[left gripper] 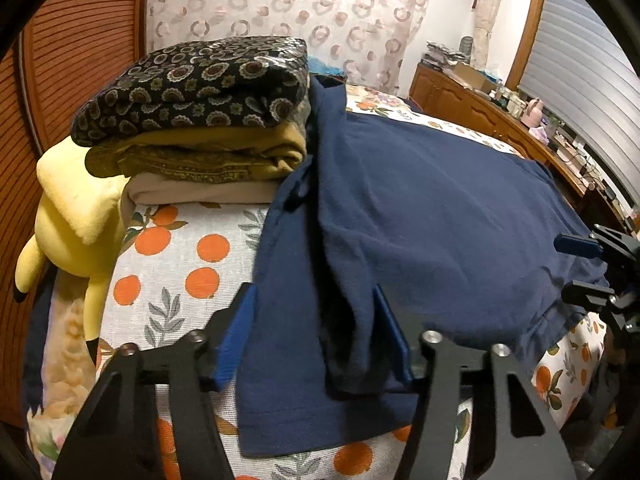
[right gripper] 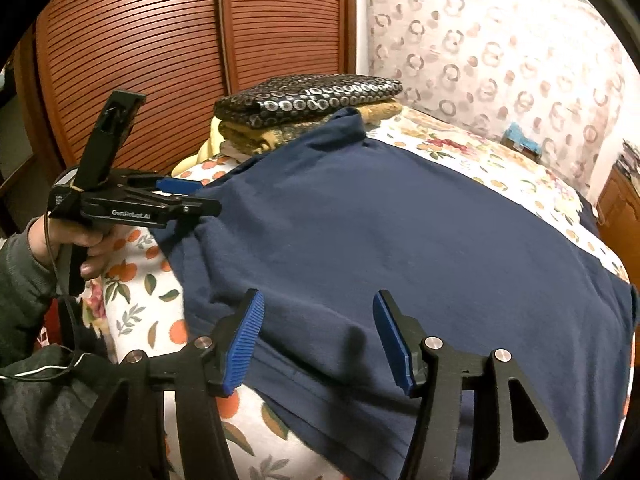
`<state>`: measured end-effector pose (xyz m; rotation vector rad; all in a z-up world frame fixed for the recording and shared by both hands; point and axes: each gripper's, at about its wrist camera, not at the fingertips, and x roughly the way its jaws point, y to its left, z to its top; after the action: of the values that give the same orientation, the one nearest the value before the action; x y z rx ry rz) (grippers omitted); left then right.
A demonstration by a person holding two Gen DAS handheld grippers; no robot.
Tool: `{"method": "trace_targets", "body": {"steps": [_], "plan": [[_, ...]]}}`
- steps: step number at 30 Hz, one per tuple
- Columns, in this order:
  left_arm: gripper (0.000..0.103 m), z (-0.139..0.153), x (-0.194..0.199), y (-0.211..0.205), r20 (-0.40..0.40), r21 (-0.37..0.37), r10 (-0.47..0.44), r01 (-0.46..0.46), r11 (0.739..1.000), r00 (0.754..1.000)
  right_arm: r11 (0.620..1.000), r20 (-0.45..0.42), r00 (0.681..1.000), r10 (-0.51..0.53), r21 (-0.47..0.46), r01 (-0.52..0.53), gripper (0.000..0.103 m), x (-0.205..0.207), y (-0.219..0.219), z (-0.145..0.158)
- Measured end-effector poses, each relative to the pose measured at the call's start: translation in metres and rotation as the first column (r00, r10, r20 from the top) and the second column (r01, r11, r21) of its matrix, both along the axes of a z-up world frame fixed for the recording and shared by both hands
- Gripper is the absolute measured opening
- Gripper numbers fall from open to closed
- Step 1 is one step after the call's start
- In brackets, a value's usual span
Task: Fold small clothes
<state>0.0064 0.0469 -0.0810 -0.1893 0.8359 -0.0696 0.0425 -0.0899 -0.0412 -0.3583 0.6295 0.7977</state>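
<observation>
Both your jaws stand open over the navy shirt.

Your left gripper (left gripper: 316,332) straddles a raised fold, seemingly ungripped; your right gripper (right gripper: 318,336) hovers. The navy shirt (right gripper: 400,216) fills mid-frame on the bed (left gripper: 180,260); a folded stack (left gripper: 200,112) sits upper left.

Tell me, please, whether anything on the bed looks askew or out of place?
Only the yellow plush toy: it hangs head-down off the bed's edge, pinned under the stack of folded clothes. The navy shirt lies flat.
</observation>
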Motion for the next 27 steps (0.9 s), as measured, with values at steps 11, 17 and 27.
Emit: {"method": "trace_targets", "body": {"steps": [11, 17, 27], "plan": [[0.009, 0.024, 0.003, -0.027, 0.084, -0.068, -0.108, 0.114, 0.991, 0.991, 0.988, -0.014, 0.990, -0.140, 0.067, 0.141, 0.064, 0.004, -0.061, 0.000], [0.009, 0.062, 0.021, -0.064, 0.172, -0.077, -0.167, 0.183, 0.980, 0.971, 0.959, -0.021, 0.967, -0.254, 0.125, 0.254, 0.064, 0.001, -0.116, 0.007], [0.008, 0.114, 0.074, -0.168, 0.261, -0.084, -0.361, 0.393, 0.915, 0.895, 0.902, 0.001, 0.915, -0.403, 0.174, 0.396, 0.064, -0.019, -0.189, 0.017]]}}
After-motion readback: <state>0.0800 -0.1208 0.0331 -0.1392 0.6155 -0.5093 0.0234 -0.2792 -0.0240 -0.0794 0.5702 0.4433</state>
